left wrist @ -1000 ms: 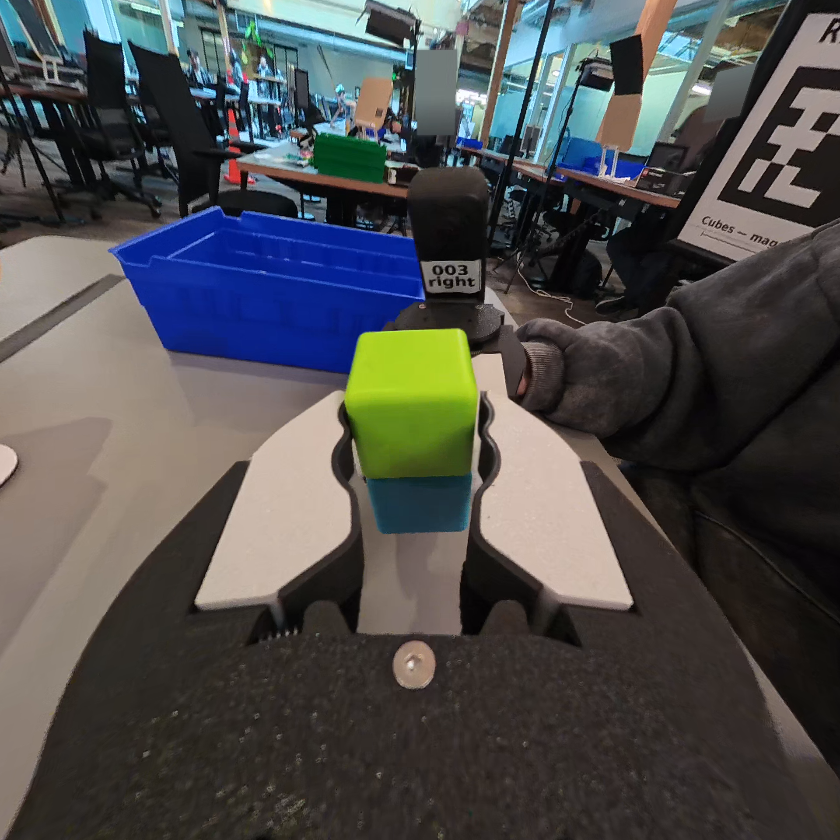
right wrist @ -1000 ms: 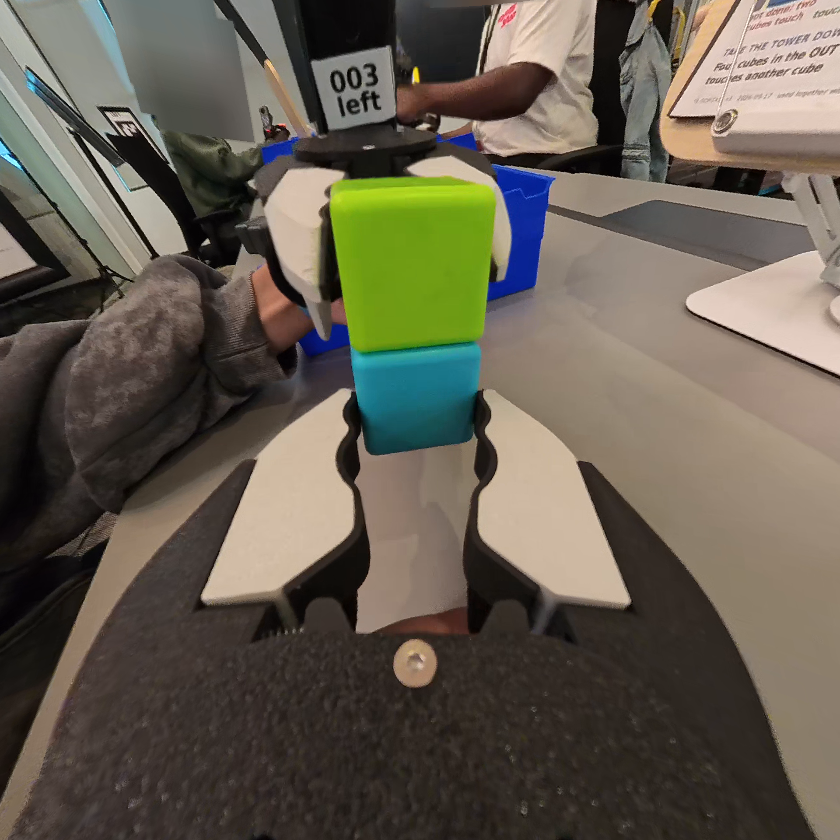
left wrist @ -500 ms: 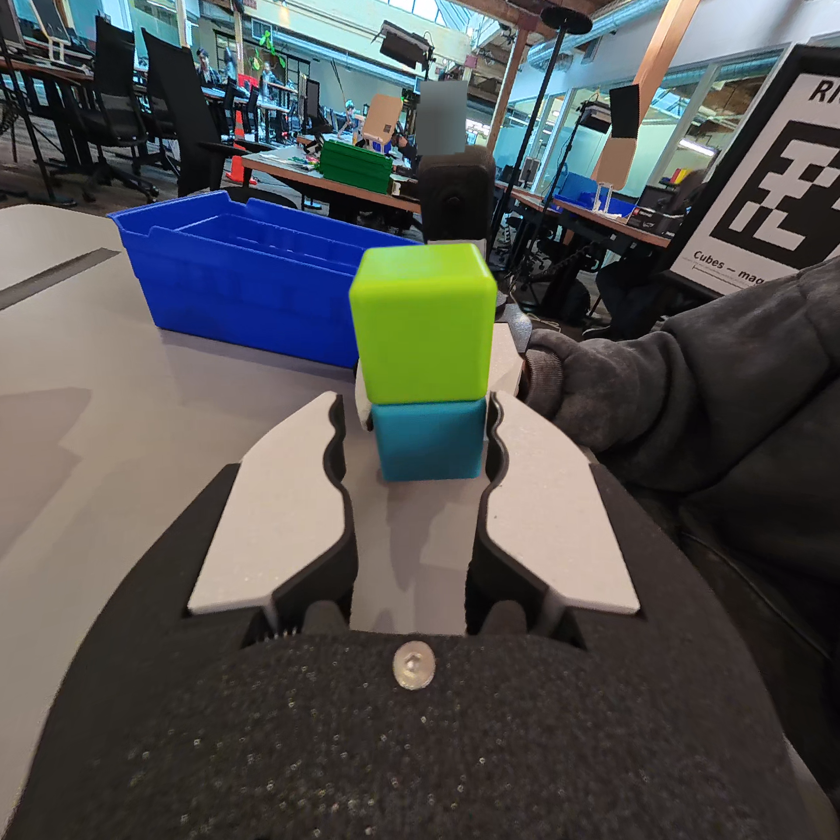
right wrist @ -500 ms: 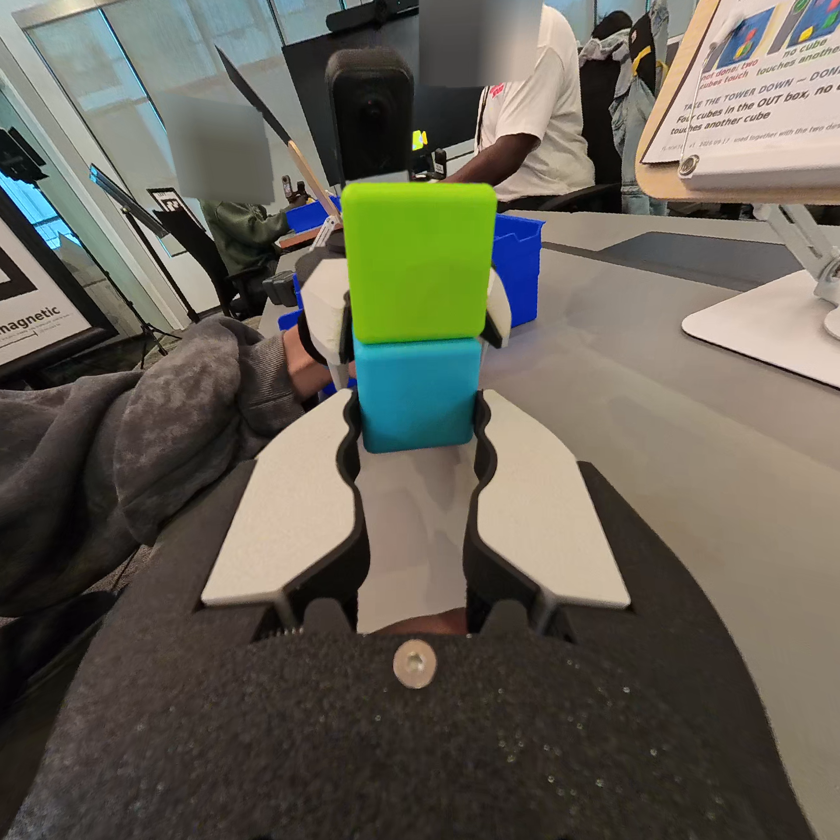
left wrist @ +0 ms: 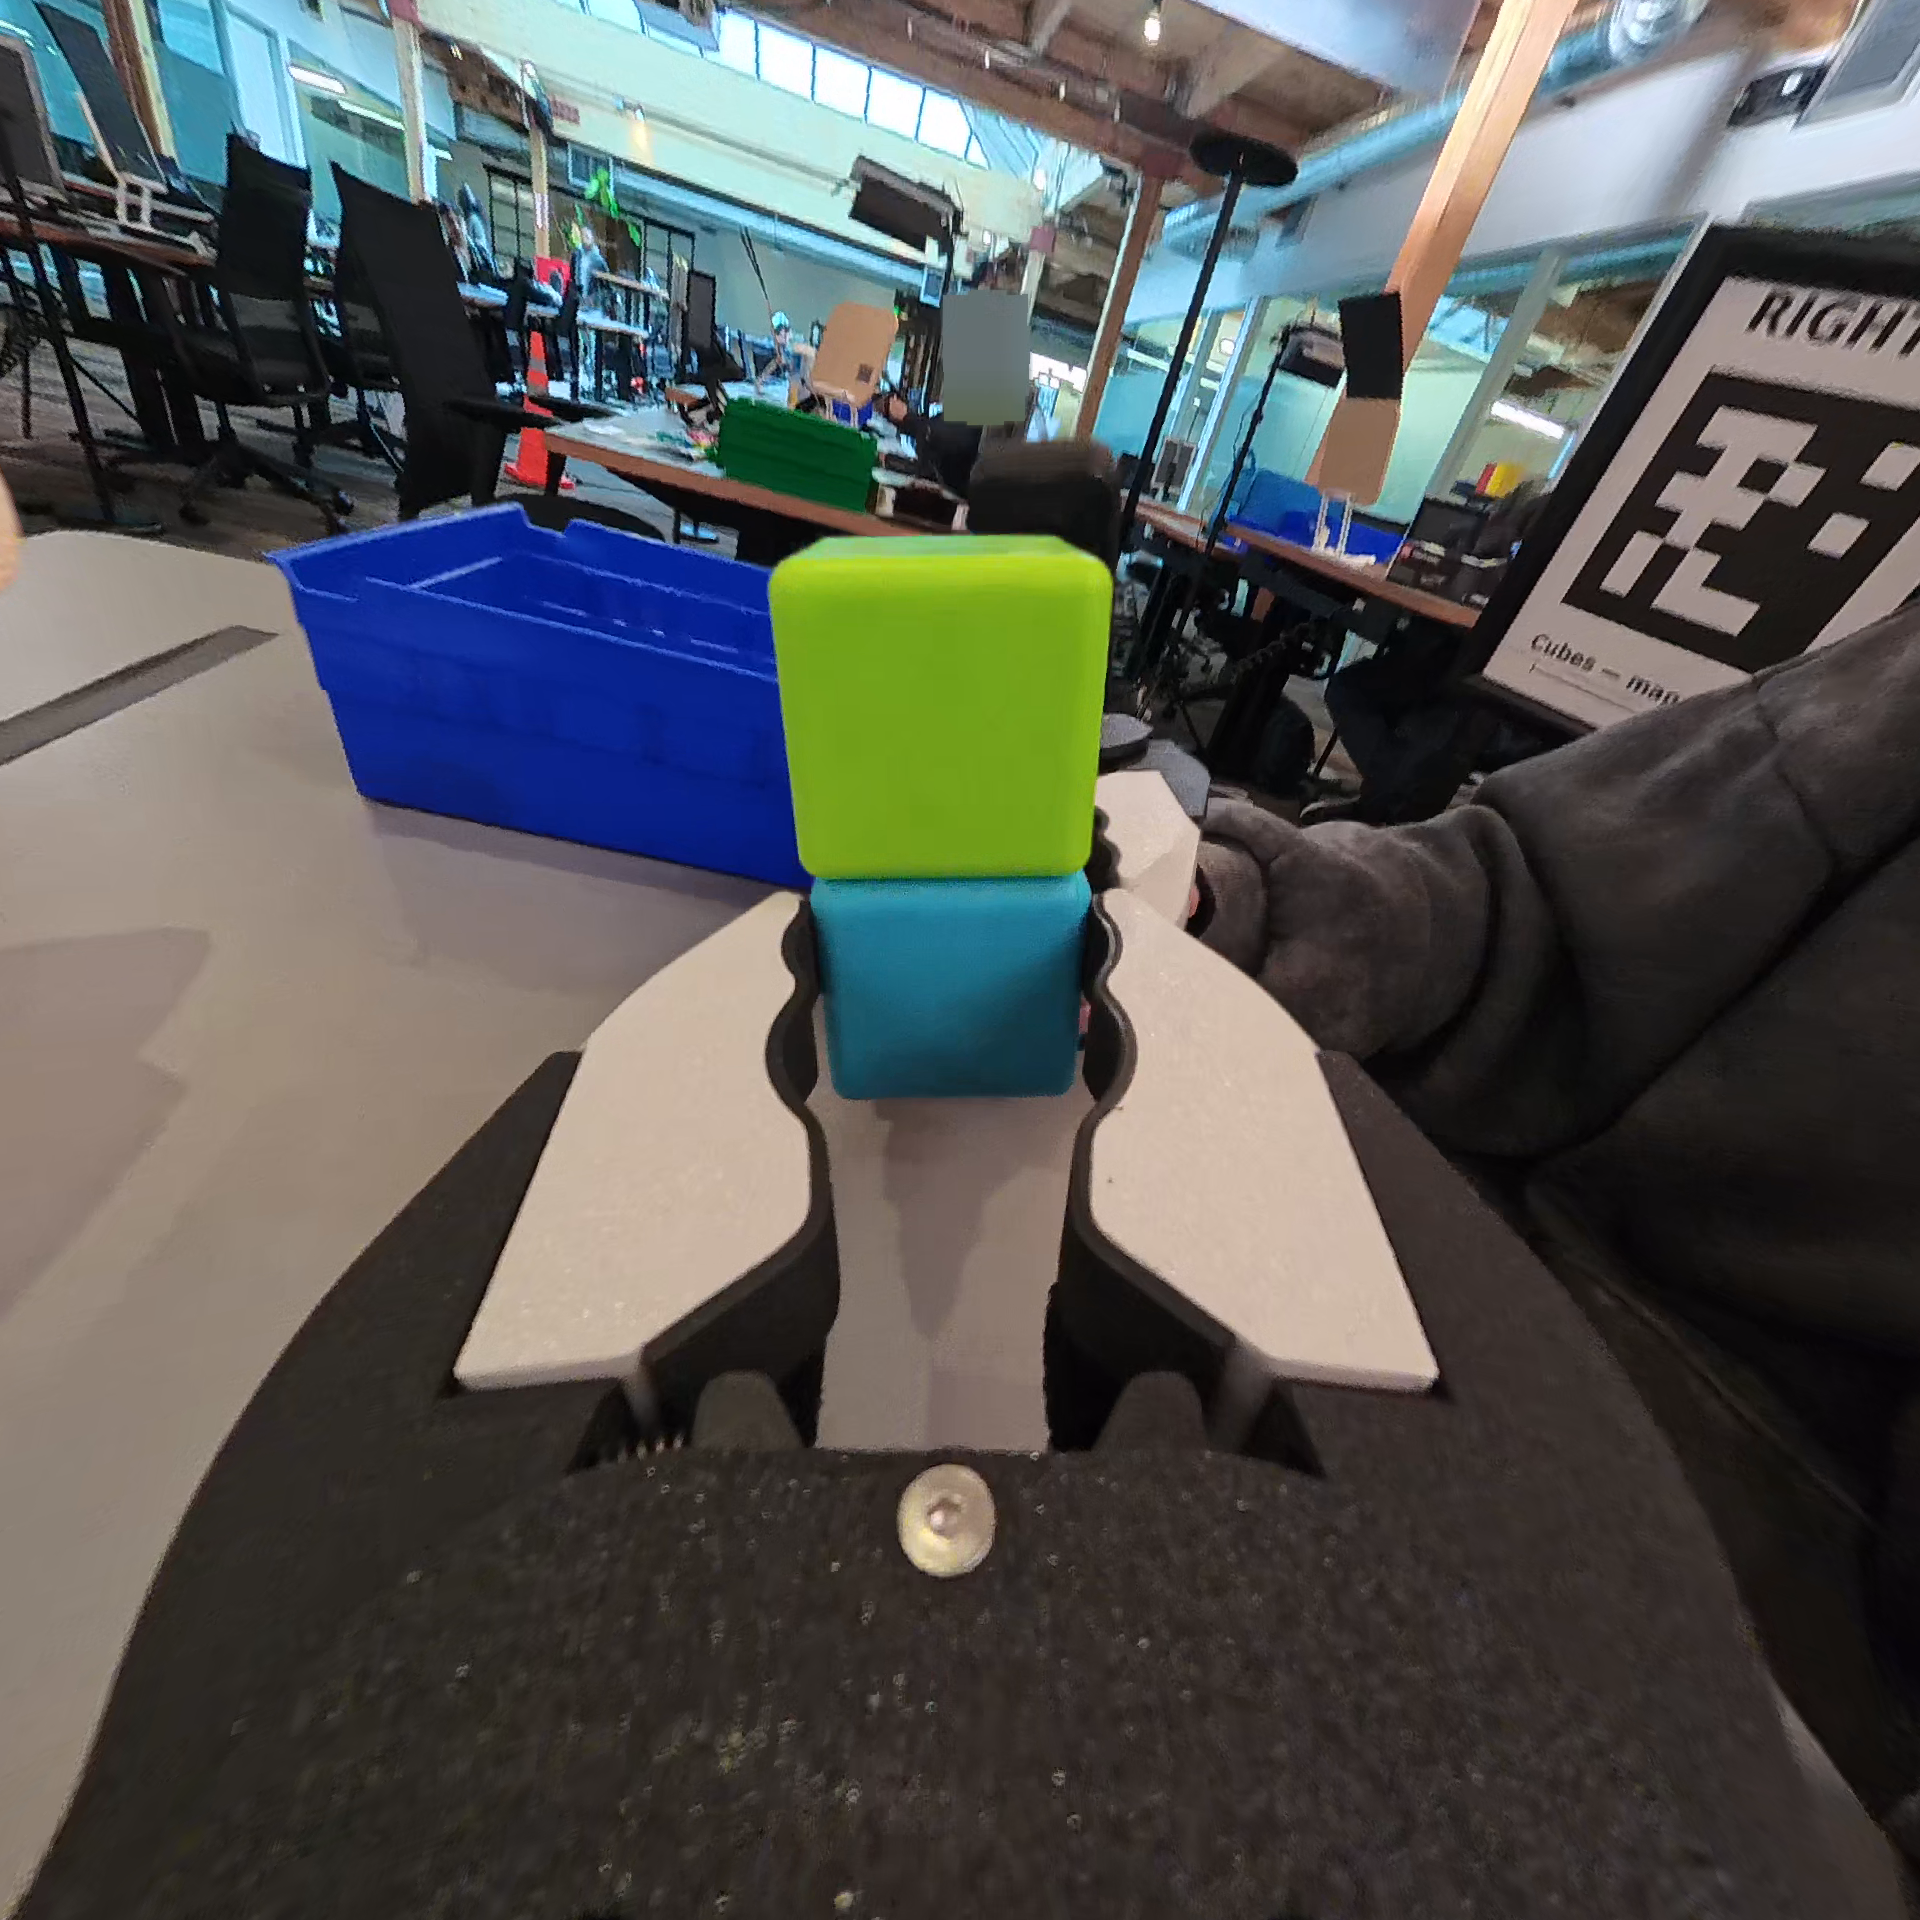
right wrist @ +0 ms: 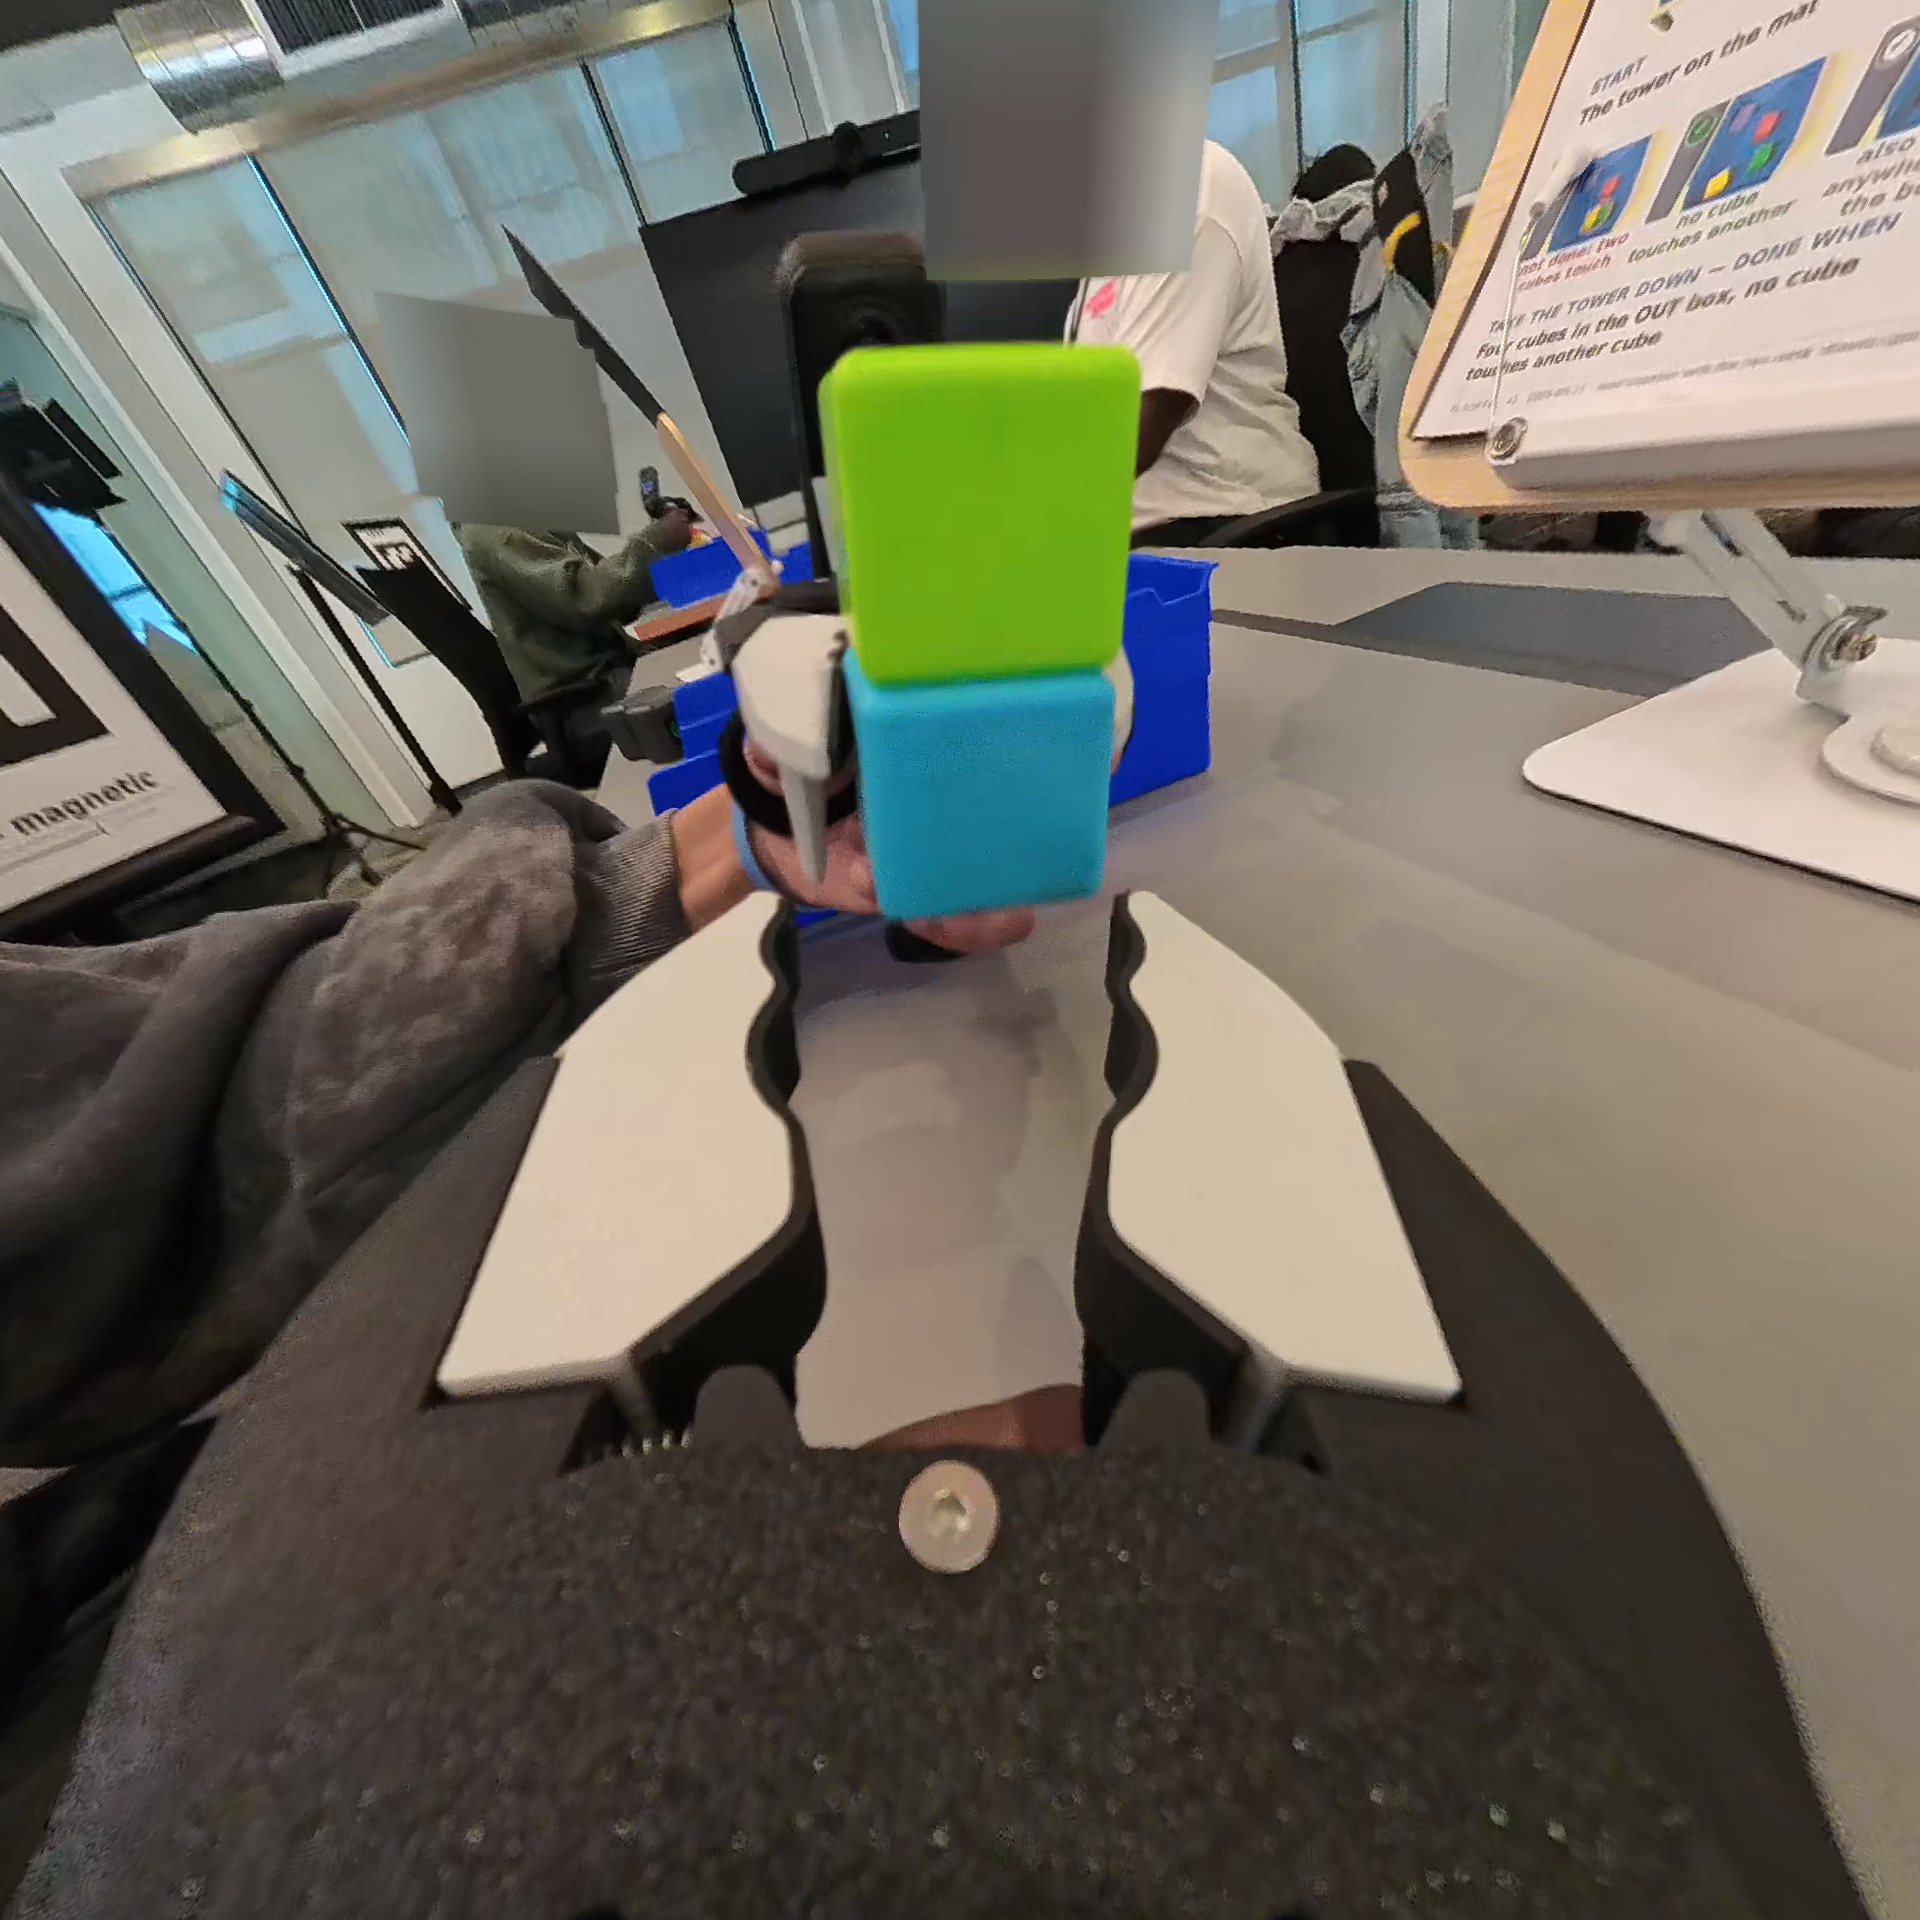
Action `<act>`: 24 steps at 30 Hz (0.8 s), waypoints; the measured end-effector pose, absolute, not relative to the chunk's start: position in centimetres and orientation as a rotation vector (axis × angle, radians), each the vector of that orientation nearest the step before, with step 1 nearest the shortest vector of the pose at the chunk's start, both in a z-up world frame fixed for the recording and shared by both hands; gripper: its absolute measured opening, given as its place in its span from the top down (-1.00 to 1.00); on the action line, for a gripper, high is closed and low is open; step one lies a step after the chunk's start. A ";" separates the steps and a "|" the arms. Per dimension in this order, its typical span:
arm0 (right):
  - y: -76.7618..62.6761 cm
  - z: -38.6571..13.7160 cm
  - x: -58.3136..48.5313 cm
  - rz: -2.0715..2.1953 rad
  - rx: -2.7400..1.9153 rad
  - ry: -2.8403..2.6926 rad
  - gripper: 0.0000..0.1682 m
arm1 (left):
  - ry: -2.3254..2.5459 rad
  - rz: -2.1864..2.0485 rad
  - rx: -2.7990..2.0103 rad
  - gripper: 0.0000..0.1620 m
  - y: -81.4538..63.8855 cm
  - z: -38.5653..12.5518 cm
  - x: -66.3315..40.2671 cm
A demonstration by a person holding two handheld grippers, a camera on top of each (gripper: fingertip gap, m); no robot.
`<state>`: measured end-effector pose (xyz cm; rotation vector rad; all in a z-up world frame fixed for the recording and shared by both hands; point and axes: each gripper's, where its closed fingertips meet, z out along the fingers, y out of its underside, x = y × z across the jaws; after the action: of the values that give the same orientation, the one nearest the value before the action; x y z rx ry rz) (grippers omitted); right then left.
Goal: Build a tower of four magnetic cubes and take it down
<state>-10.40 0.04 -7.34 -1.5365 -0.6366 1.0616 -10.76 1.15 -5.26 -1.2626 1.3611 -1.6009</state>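
Grey surface (left wrist: 312,987) | blue bin (left wrist: 540,686) behind the stack; green cube (left wrist: 940,707) atop teal cube (left wrist: 951,992) | left gripper (left wrist: 951,966) jaws pinching teal cube; right gripper (right wrist: 951,935) jaws spread, just short of it | risk: a tilt shears the magnetic joint; green cube drops.

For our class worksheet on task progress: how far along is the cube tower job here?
Done: a green cube sits on a teal cube, a stack of two. In hand: the left tool grips the teal cube; the right tool is open, short of it. Left: no other cubes show, so whether it is going up or coming down is unclear.
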 end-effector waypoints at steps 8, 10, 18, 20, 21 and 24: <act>-2.9 -3.4 -8.5 1.089 -1.490 -0.598 0.18 | 1.295 -1.555 -1.221 0.41 2.7 -3.9 -12.5; -2.6 -1.7 -8.1 1.057 -1.464 -0.610 0.15 | 1.288 -1.549 -1.191 0.41 2.5 -3.4 -12.5; 2.1 0.4 -10.9 1.021 -1.484 -0.736 0.04 | 1.339 -1.522 -1.150 0.41 1.1 -2.9 -12.0; 2.7 0.4 -12.3 1.064 -1.474 -0.749 0.04 | 1.338 -1.522 -1.156 0.41 1.1 -2.8 -12.0; 2.9 0.4 -12.9 1.069 -1.468 -0.757 0.05 | 1.331 -1.526 -1.159 0.41 1.2 -2.8 -12.0; 3.1 0.3 -14.4 1.079 -1.445 -0.779 0.17 | 1.321 -1.539 -1.180 0.41 1.4 -2.9 -12.1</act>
<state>-14.37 3.09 0.32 -1.4453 -0.7790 1.0786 -12.06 1.44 -2.87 -1.1797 1.3206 -1.5387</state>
